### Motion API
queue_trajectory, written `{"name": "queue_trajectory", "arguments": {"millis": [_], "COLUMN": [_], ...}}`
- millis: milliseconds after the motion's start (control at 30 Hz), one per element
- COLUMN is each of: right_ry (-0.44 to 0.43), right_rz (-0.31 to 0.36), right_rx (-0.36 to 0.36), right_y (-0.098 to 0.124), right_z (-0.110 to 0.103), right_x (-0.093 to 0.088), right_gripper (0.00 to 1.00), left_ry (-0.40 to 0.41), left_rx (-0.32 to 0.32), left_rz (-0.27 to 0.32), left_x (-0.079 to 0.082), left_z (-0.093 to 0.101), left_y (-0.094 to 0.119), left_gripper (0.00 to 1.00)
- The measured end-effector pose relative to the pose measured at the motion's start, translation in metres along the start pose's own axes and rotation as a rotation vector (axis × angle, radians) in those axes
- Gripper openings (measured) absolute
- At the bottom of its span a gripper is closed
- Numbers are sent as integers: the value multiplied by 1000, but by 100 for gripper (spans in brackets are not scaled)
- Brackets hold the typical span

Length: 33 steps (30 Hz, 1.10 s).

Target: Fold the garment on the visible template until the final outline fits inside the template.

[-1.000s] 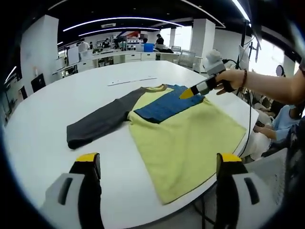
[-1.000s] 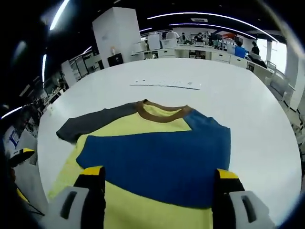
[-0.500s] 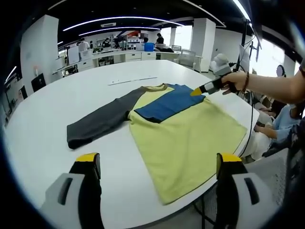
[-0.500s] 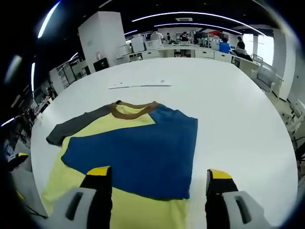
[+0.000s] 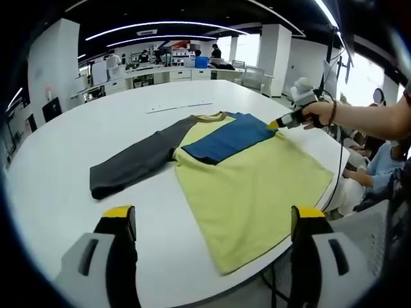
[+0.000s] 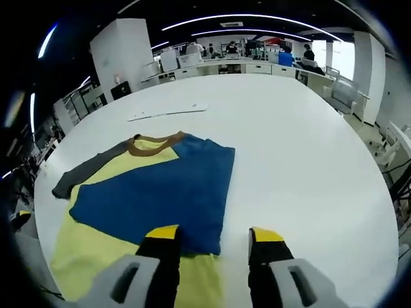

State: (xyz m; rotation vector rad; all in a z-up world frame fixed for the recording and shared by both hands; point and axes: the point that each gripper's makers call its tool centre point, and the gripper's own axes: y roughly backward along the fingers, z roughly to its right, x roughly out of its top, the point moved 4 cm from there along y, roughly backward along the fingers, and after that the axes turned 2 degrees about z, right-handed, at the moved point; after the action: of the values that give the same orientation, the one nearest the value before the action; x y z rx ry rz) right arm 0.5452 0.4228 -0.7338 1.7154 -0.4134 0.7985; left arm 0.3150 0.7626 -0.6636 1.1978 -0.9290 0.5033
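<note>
A yellow T-shirt (image 5: 253, 186) lies flat on the round white table (image 5: 58, 167), with its brown collar (image 6: 153, 143) at the far side. Its grey sleeve (image 5: 131, 163) stretches out to the left. The blue sleeve (image 6: 157, 192) lies folded across the chest. My left gripper (image 5: 213, 215) hangs open over the table's near edge, short of the hem. My right gripper (image 6: 214, 235) hovers at the blue sleeve's outer edge with its jaws narrowed but apart and nothing between them. In the left gripper view a hand holds the right gripper (image 5: 277, 123) by the shirt's right shoulder.
A flat white strip (image 5: 178, 108) lies on the table beyond the collar. Bare tabletop (image 6: 302, 160) spreads to the right of the shirt. Desks and pillars stand far behind. A seated person (image 5: 379, 167) is close to the table's right edge.
My right gripper has drawn back off the blue sleeve toward the shirt's right edge, and its jaws have come closer together. The left gripper has stayed still.
</note>
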Motion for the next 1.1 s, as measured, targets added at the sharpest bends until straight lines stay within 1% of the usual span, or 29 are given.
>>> {"name": "queue_trajectory", "arguments": {"millis": [167, 367, 467, 567, 667, 767, 833, 933, 1033, 1100], "right_ry": [-3, -2, 8, 11, 7, 7, 25, 18, 36, 47], "right_rz": [-15, -16, -31, -32, -32, -30, -33, -31, -33, -36], "right_rx": [-14, -16, -14, -13, -20, -11, -24, -32, -39, -43], "right_y": [-1, -1, 1, 2, 2, 0, 0, 0, 0, 0], "right_z": [3, 4, 1, -1, -3, -7, -8, -7, -10, -8], "right_x": [-5, -8, -10, -12, -12, -13, -13, -14, -14, -14], "right_gripper": [31, 24, 19, 14, 12, 6, 4, 3, 2, 1], "left_ry": [1, 8, 7, 12, 11, 8, 7, 5, 2, -1], "left_rx": [1, 3, 2, 3, 6, 6, 7, 5, 3, 3], "left_rz": [1, -2, -4, 1, 0, -2, -1, -3, -3, -4], "left_x": [1, -1, -2, -2, -2, -2, -2, -2, -2, -2], "left_z": [-1, -1, -1, -3, -3, -4, -5, -4, -4, -4], "left_y": [0, 1, 2, 3, 3, 4, 4, 4, 4, 4], "left_gripper": [98, 98, 98, 98, 97, 97, 97, 97, 97, 97]}}
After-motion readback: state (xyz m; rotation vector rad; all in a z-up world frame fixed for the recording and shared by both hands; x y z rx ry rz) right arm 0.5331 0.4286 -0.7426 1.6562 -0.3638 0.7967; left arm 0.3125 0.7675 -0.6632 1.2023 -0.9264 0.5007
